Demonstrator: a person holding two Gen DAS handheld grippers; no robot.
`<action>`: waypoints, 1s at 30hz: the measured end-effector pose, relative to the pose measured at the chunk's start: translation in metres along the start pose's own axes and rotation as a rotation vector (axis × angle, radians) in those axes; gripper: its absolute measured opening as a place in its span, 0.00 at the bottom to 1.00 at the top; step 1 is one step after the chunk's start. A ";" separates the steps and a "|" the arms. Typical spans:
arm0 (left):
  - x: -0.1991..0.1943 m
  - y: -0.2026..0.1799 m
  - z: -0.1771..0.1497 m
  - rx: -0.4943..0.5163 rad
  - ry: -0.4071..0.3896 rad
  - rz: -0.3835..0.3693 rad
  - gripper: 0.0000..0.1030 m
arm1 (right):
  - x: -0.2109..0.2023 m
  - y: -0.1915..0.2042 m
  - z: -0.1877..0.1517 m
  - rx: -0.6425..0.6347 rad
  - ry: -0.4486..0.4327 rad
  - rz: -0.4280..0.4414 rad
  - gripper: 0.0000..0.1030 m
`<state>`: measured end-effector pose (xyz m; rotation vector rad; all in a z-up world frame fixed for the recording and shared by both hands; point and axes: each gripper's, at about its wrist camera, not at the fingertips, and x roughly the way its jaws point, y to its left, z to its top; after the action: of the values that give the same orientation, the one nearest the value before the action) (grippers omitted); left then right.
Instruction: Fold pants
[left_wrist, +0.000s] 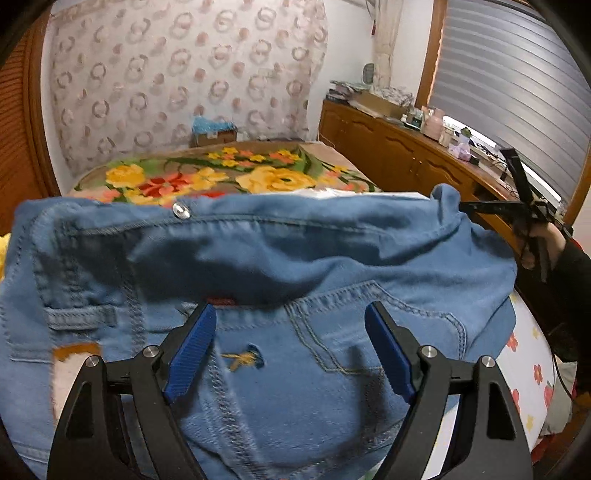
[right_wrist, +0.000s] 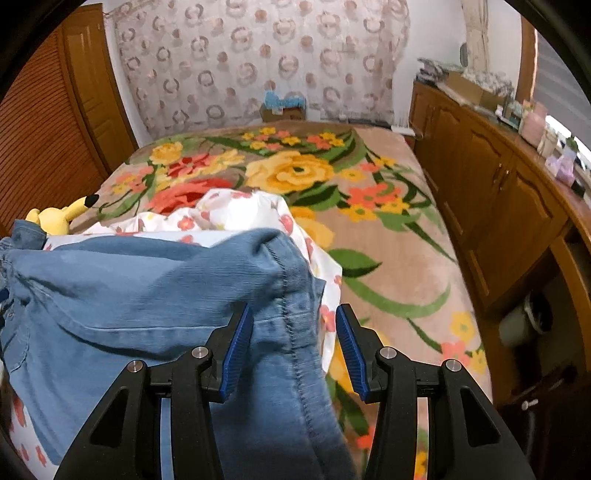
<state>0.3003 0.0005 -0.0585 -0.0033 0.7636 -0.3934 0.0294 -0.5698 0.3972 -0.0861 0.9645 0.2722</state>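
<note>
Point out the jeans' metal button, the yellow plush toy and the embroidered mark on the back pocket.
metal button (left_wrist: 181, 211), left wrist view, its shiny face.
yellow plush toy (right_wrist: 59, 218), right wrist view, its head.
embroidered mark (left_wrist: 244, 358), left wrist view, its stitched centre.

The pants (left_wrist: 258, 258) are soft, matt blue denim with raised stitching and a shiny metal button (left_wrist: 181, 211). Each hand-held gripper (left_wrist: 290, 347) is matt black plastic with ribbed blue pads (right_wrist: 239, 354). At right, the cabinets (right_wrist: 491, 192) are glossy varnished wood; the blanket (right_wrist: 388, 236) looks plush.
</note>
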 end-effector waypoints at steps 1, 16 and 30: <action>0.000 -0.001 -0.001 0.002 0.005 0.000 0.81 | 0.004 -0.002 0.001 0.006 0.010 0.011 0.47; 0.001 0.000 -0.005 0.001 0.022 0.016 0.81 | -0.004 -0.013 0.009 0.000 -0.009 0.122 0.14; -0.025 0.038 -0.004 -0.059 -0.042 0.117 0.81 | -0.028 -0.018 0.010 0.098 -0.211 -0.120 0.14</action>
<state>0.2943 0.0451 -0.0498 -0.0216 0.7300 -0.2586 0.0269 -0.5905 0.4251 -0.0244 0.7584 0.1205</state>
